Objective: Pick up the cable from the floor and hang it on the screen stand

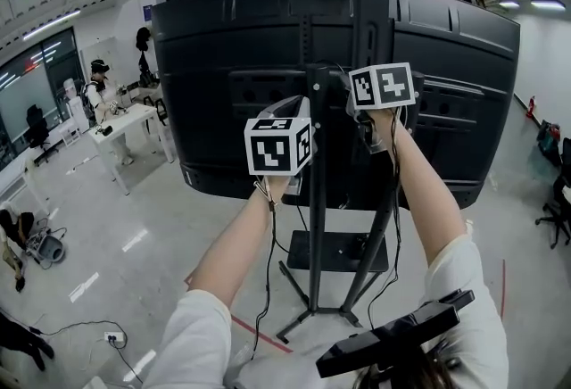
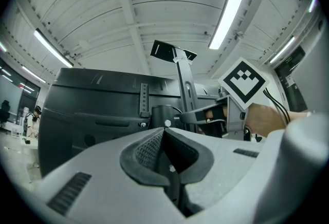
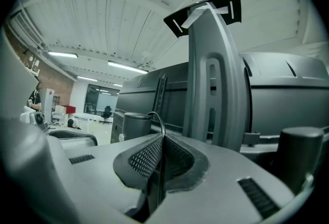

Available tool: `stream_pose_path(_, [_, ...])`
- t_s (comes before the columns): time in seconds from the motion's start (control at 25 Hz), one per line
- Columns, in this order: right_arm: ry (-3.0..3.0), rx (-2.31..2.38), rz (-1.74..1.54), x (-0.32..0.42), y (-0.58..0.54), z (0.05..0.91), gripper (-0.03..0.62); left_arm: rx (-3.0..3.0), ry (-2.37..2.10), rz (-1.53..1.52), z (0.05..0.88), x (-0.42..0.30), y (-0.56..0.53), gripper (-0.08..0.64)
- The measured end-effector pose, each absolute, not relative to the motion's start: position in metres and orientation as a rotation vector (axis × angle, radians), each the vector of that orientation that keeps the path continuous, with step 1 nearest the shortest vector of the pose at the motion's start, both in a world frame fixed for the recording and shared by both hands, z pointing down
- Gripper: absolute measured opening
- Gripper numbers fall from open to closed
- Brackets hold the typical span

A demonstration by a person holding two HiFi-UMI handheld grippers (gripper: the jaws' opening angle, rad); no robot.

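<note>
The big black screen [image 1: 223, 48] shows its back on a screen stand [image 1: 318, 200]. Both grippers are raised against the stand's post. In the right gripper view, my right gripper [image 3: 163, 138] is shut on a thin dark cable [image 3: 157, 117], which arches out of the jaws toward a dark cylinder [image 3: 134, 124] beside the grey post [image 3: 211, 74]. My left gripper [image 2: 164, 133] is shut just left of the post [image 2: 185, 89]; I see nothing clearly between its pads. Thin cables [image 1: 269, 244] hang below both arms in the head view. The right gripper's marker cube [image 2: 244, 79] shows in the left gripper view.
The stand's black base plate [image 1: 339, 249] and legs sit on the pale floor below my arms. A white table [image 1: 125, 124] and people stand at the left. A power strip [image 1: 113, 338] lies lower left, and an office chair [image 1: 558, 209] is at the right.
</note>
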State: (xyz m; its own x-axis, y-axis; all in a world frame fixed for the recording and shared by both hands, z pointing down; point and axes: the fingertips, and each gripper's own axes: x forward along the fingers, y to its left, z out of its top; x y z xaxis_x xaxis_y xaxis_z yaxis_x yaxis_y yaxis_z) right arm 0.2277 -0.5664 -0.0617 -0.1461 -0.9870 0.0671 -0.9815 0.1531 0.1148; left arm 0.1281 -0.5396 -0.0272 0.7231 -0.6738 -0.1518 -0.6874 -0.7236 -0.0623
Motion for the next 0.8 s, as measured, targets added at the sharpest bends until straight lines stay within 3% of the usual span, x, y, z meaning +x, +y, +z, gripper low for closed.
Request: stream_pose_path(0.8, [-2.522,2.052,-0.103,0.22,-0.557,0.001,0.031,-2.9,1.17,0.186,0.051,0.122,-0.533,0.003])
